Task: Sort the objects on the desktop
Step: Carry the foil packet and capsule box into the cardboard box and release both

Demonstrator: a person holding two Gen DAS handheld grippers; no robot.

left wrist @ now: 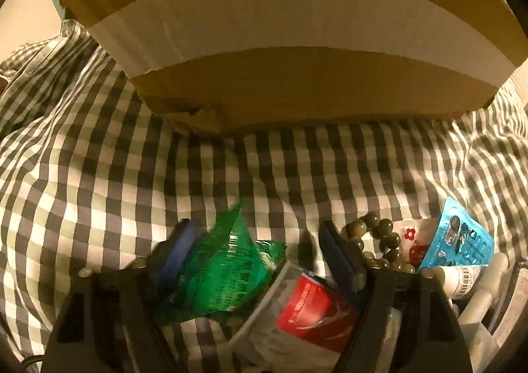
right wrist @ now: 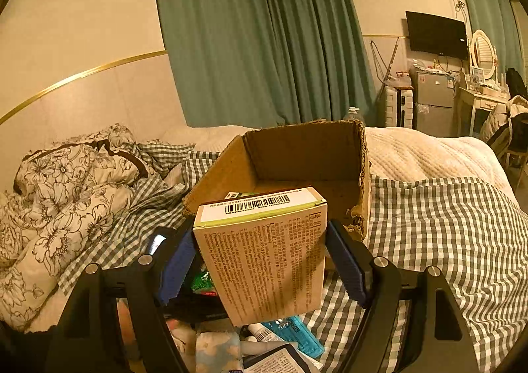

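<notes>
Gingham cloth (left wrist: 231,168): rumpled, soft, spread under everything; poor footing for anything set down.

Cardboard box (right wrist: 297,168): open-topped, resting on the cloth, near wall torn and low. Holds nothing that can be seen from here.

Printed carton (right wrist: 264,257): held off the cloth, just short of the box's near wall, above the loose clutter. Long axis near upright, leaning slightly; barcode end uppermost and turned toward the box.

Right gripper (right wrist: 260,251): clenched on the carton across its width, pads on the two narrow sides.

Left gripper (left wrist: 260,247): released, jaws wide. Green mesh packet (left wrist: 227,270) against one pad only, clear of the other, blurred.

Risks, as judged:
- Carton pivoting between the pads if swung quickly, given the grip on two small patches.
- Lower end catching the torn near wall if carried forward too low, shoving the box along the cloth.
- Mesh packet slipping away unclamped.
- Bead bracelet (left wrist: 373,241) snagging on a closing jaw.
</notes>
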